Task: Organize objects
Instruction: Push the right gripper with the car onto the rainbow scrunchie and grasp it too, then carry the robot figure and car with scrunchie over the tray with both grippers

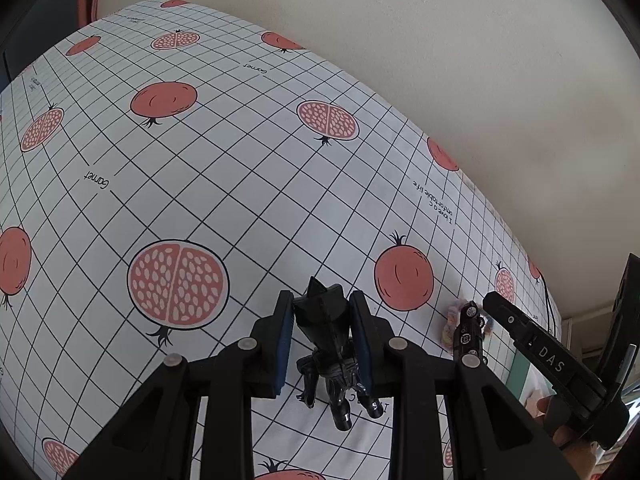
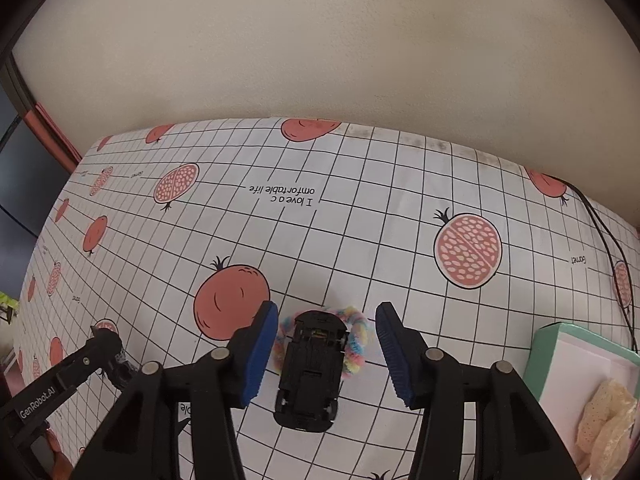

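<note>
My left gripper (image 1: 324,320) is shut on a black bat-eared toy figure (image 1: 324,344). Its blue pads press on both sides of the head, and the legs hang over the pomegranate-print tablecloth (image 1: 240,160). In the right wrist view a black toy car (image 2: 312,368) shows its underside and rests partly on a pastel fluffy hair tie (image 2: 358,340). My right gripper (image 2: 326,312) is open, with one blue pad on each side of the car and neither touching it. The same car (image 1: 468,332) shows at the right of the left wrist view, beside one of the right gripper's fingers (image 1: 520,328).
A mint-green box (image 2: 554,344) with a white inside stands at the right and holds a beige mesh pouch (image 2: 608,412). A black cable (image 2: 600,224) runs along the table's far right edge. A cream wall (image 2: 320,60) rises behind the table.
</note>
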Action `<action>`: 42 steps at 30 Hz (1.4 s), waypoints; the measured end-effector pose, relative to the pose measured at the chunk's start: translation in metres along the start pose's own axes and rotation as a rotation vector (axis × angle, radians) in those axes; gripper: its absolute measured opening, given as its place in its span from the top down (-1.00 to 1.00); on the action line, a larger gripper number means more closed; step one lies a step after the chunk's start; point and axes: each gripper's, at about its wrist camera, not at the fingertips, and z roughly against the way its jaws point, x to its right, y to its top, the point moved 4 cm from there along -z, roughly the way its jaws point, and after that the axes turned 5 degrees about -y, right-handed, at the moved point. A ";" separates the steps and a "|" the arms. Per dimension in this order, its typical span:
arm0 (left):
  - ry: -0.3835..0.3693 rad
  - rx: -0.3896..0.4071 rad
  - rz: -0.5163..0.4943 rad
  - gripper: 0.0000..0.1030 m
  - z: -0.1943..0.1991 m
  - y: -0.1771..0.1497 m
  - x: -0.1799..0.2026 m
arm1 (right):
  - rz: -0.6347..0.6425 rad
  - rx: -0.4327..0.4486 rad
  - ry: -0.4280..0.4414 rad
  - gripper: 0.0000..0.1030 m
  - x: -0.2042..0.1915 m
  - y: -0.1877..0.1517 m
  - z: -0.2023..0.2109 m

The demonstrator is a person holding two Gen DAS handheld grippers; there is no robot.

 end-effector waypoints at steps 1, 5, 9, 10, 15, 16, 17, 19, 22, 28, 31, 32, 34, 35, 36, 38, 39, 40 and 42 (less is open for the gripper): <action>0.000 0.002 0.000 0.43 0.000 0.000 0.000 | -0.013 -0.009 0.012 -0.07 0.002 -0.002 -0.001; 0.000 0.001 0.002 0.43 0.001 0.000 0.001 | -0.028 -0.046 0.026 -0.08 0.006 -0.012 -0.010; 0.004 0.003 0.002 0.43 0.001 0.000 0.000 | -0.072 -0.082 0.083 -0.16 0.005 -0.019 -0.020; 0.005 0.002 0.004 0.43 0.000 0.000 0.000 | -0.071 -0.085 0.086 -0.17 0.003 -0.020 -0.022; 0.007 -0.008 0.008 0.43 -0.004 -0.001 -0.002 | -0.040 -0.095 0.048 -0.05 -0.008 -0.025 -0.027; 0.007 -0.008 0.010 0.43 -0.004 -0.001 -0.003 | -0.039 -0.097 0.042 0.06 -0.009 -0.026 -0.028; 0.008 -0.008 0.009 0.43 -0.004 -0.001 -0.003 | -0.043 -0.097 0.045 0.17 -0.009 -0.026 -0.027; 0.011 -0.006 0.004 0.44 -0.004 -0.001 -0.002 | -0.054 -0.091 0.043 0.19 -0.008 -0.027 -0.026; 0.011 -0.004 0.000 0.44 -0.003 -0.001 -0.001 | -0.060 -0.093 0.044 0.21 -0.007 -0.028 -0.023; 0.006 0.017 -0.006 0.44 0.004 0.002 0.003 | -0.049 -0.067 0.051 0.21 -0.005 -0.025 -0.007; 0.006 0.036 -0.012 0.44 0.011 0.005 0.007 | -0.044 -0.045 0.055 0.21 -0.004 -0.023 0.007; 0.005 0.044 -0.016 0.44 0.014 0.006 0.009 | -0.043 -0.035 0.058 0.21 -0.003 -0.023 0.013; 0.001 0.058 -0.021 0.44 0.020 0.007 0.013 | -0.040 -0.017 0.061 0.21 0.000 -0.024 0.025; -0.003 0.064 -0.025 0.44 0.022 0.007 0.015 | -0.036 -0.009 0.056 0.21 0.002 -0.024 0.031; -0.005 0.069 -0.029 0.44 0.025 0.007 0.017 | -0.032 -0.001 0.045 0.21 0.005 -0.026 0.037; -0.008 0.074 -0.037 0.44 0.029 0.006 0.023 | -0.033 0.011 0.035 0.21 0.011 -0.029 0.049; -0.011 0.073 -0.041 0.44 0.029 0.005 0.026 | -0.035 0.015 0.030 0.21 0.015 -0.031 0.055; -0.016 0.072 -0.044 0.44 0.030 0.004 0.030 | -0.037 0.021 0.018 0.21 0.019 -0.033 0.061; -0.023 0.070 -0.053 0.44 0.033 0.000 0.038 | -0.040 0.037 0.001 0.21 0.026 -0.038 0.074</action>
